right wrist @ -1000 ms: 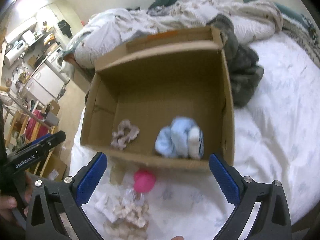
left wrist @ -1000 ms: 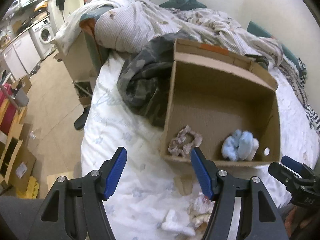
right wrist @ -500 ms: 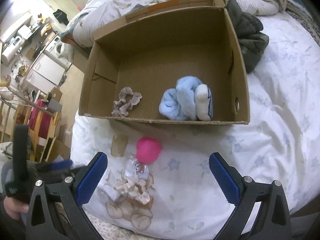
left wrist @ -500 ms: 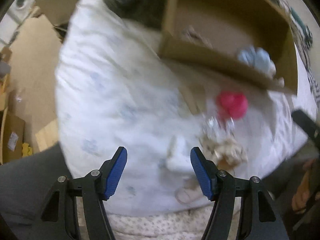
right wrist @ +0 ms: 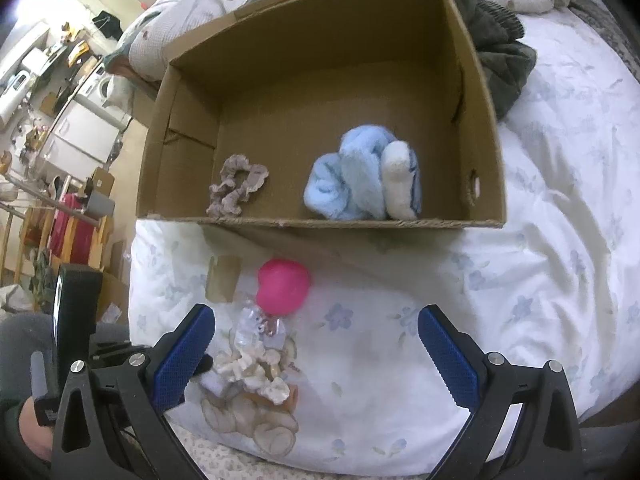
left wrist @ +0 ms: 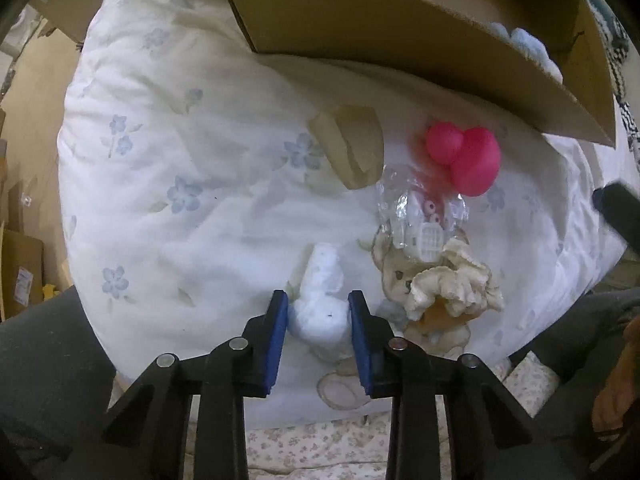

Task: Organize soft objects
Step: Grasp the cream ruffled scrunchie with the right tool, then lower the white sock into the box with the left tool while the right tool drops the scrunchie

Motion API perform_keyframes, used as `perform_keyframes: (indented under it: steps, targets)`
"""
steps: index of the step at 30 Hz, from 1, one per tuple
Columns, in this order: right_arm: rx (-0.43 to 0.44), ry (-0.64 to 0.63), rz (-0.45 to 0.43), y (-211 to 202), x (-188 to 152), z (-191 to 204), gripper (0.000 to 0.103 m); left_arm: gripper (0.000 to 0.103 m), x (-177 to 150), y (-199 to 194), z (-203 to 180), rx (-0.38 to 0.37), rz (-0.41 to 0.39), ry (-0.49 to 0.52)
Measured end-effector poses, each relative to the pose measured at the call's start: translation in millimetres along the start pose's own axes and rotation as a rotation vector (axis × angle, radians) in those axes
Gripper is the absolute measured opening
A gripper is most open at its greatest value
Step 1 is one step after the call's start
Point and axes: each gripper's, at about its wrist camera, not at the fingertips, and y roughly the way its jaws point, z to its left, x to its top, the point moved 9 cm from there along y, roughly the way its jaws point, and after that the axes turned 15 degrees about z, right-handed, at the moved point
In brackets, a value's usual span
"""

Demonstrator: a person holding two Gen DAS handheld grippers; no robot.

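Note:
My left gripper (left wrist: 318,314) is shut on a small white fluffy sock (left wrist: 322,300) lying on the bed near its front edge. Right of it lie a cream scrunchie (left wrist: 456,284), a clear plastic packet (left wrist: 420,220) and a pink squishy toy (left wrist: 466,158). The cardboard box (right wrist: 320,222) stands behind them and holds a blue towel bundle (right wrist: 360,180) and a beige scrunchie (right wrist: 236,186). My right gripper (right wrist: 316,354) is open and empty, above the bed in front of the box, with the pink toy (right wrist: 282,288) and cream scrunchie (right wrist: 256,372) to its left.
A piece of brown tape (left wrist: 350,144) lies on the floral duvet (left wrist: 180,184). Dark clothes (right wrist: 500,52) are heaped at the box's far right corner. The bed edge is just below both grippers. Floor and furniture (right wrist: 76,128) lie to the left.
My left gripper has dropped down to the bed and closed its jaws on the white sock. The right gripper has moved slightly nearer the box and stays open.

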Motion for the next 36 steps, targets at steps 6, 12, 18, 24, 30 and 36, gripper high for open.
perform_keyframes:
  steps: [6, 12, 18, 24, 30, 36]
  targets:
    - [0.141, -0.021, 0.148, 25, -14, 19, 0.103, 0.027, 8, -39, 11, 0.036, -0.136, -0.013]
    - [0.165, -0.095, 0.280, 60, -33, 45, 0.092, 0.027, 12, -65, 18, 0.096, -0.231, -0.030]
    - [0.119, -0.143, 0.345, 84, -43, 54, 0.055, 0.027, 14, -63, 18, 0.083, -0.216, -0.034]
    - [0.105, -0.158, 0.310, 76, -40, 53, 0.025, 0.027, 12, -62, 17, 0.080, -0.225, -0.034]
    - [0.177, -0.151, 0.186, 36, -32, 57, 0.021, 0.027, 12, -68, 21, 0.063, -0.242, -0.053]
    - [0.151, -0.118, 0.054, 8, -16, 46, 0.021, 0.027, 12, -81, 17, 0.088, -0.296, -0.053]
